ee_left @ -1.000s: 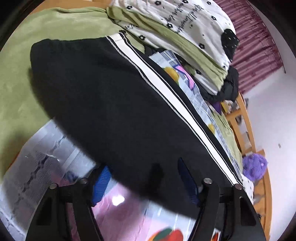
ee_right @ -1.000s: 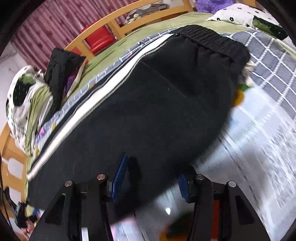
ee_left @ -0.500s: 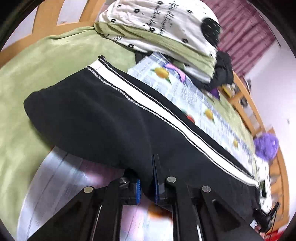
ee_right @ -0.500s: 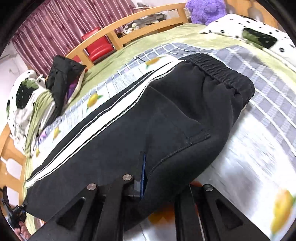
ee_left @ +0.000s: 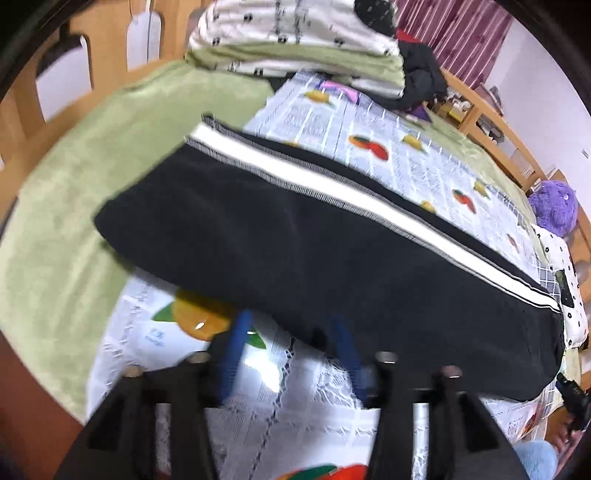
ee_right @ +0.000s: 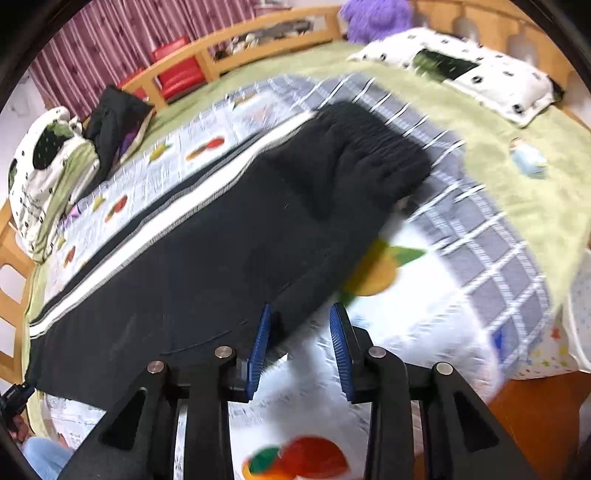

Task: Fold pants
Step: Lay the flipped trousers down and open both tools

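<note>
Black pants (ee_left: 295, 251) with a white side stripe (ee_left: 332, 192) lie doubled lengthwise across the fruit-print sheet (ee_left: 406, 155). My left gripper (ee_left: 291, 343) hovers at their near edge toward the leg end; its jaws are opening and the blue pads (ee_left: 236, 343) press on nothing. In the right wrist view the pants (ee_right: 207, 258) run from the elastic waistband (ee_right: 373, 147) down to the left. My right gripper (ee_right: 301, 336) is at the near edge by the waist end, its jaws opening. The fabric's rim just reaches its left pad (ee_right: 262, 343), loose.
A folded bedding pile (ee_left: 295, 40) and a black garment (ee_left: 421, 74) sit at the far end. A purple plush (ee_right: 373, 18) and a spotted pillow (ee_right: 461, 70) lie by the wooden bed rail (ee_right: 258, 40). A green blanket (ee_left: 74, 166) surrounds the sheet. A person's denim-clad leg (ee_left: 532, 461) shows.
Half a second ago both grippers were shut on the pants' near edge. Both have since let go, their jaws have spread, and they have drawn back from the fabric.
</note>
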